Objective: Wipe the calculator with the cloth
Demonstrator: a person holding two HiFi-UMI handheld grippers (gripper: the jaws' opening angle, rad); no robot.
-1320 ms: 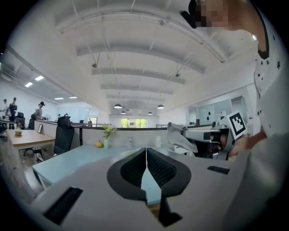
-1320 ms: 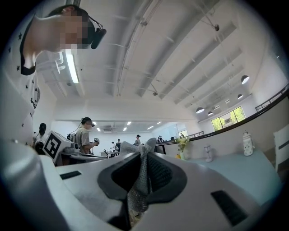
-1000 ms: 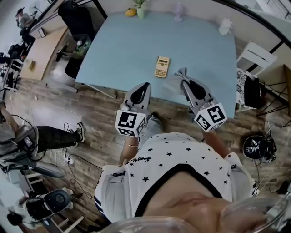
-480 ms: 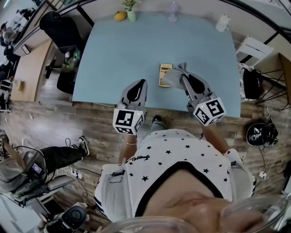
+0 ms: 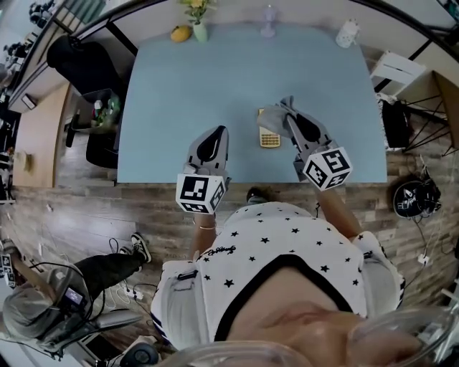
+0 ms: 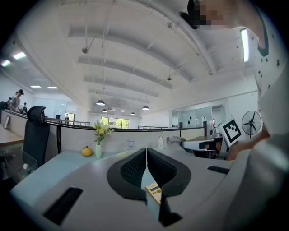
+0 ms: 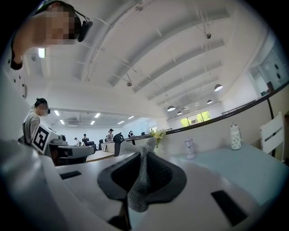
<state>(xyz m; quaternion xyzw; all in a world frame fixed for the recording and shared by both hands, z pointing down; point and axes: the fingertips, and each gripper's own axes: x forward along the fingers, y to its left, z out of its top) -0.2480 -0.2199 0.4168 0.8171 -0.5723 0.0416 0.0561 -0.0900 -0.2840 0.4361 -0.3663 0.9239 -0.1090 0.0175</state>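
Observation:
A beige calculator (image 5: 270, 139) lies on the light blue table (image 5: 186, 93), near the front edge. A grey cloth (image 5: 273, 115) covers its far end. My right gripper (image 5: 288, 117) is shut on that cloth, which shows pinched between the jaws as a mesh fold (image 7: 137, 180) in the right gripper view. My left gripper (image 5: 217, 135) hovers to the calculator's left, jaws shut with nothing held. Below its closed jaws in the left gripper view, the calculator (image 6: 154, 193) shows, with the right gripper (image 6: 170, 140) off to the right.
Along the table's far edge stand a vase of flowers (image 5: 196, 27), a yellow fruit (image 5: 180, 33), a clear glass piece (image 5: 267, 19) and a white jar (image 5: 347, 33). A white chair (image 5: 396, 70) stands at the right, a black office chair (image 5: 75, 59) at the left.
My right gripper carried the cloth leftward from beside the calculator onto its far end. The left gripper kept its place, still shut. The head camera shifted.

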